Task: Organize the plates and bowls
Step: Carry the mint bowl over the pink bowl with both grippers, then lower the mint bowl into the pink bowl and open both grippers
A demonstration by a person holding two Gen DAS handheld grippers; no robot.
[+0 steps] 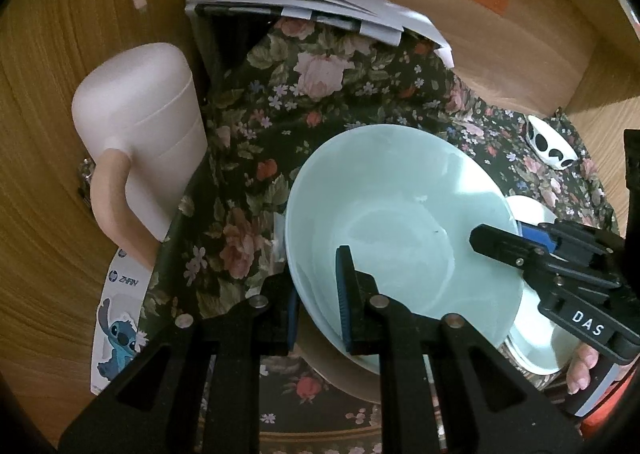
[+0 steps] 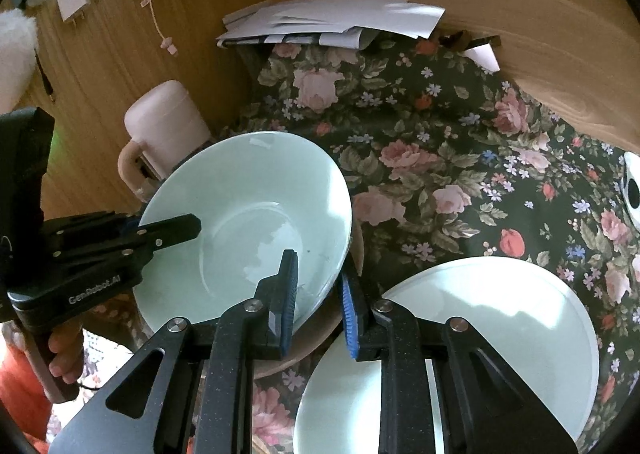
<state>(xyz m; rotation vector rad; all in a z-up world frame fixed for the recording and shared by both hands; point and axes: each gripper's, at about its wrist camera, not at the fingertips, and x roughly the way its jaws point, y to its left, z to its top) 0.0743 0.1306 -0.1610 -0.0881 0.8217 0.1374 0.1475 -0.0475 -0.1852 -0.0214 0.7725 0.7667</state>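
A pale green bowl (image 1: 400,213) is held tilted above a beige plate (image 1: 344,374). My left gripper (image 1: 318,294) is shut on the bowl's near rim, one finger inside and one outside. My right gripper (image 2: 318,302) straddles the opposite rim of the same bowl (image 2: 248,221), its jaws close around the edge. The right gripper also shows in the left wrist view (image 1: 520,250), and the left gripper in the right wrist view (image 2: 168,232). A second pale green plate (image 2: 480,334) lies on the floral cloth to the right, under the right gripper.
A pink lidded mug (image 1: 140,145) stands at the left by the wooden wall. Papers (image 1: 320,9) are stacked at the back. A white dish with black spots (image 1: 550,147) sits at the far right on the floral cloth (image 2: 440,157).
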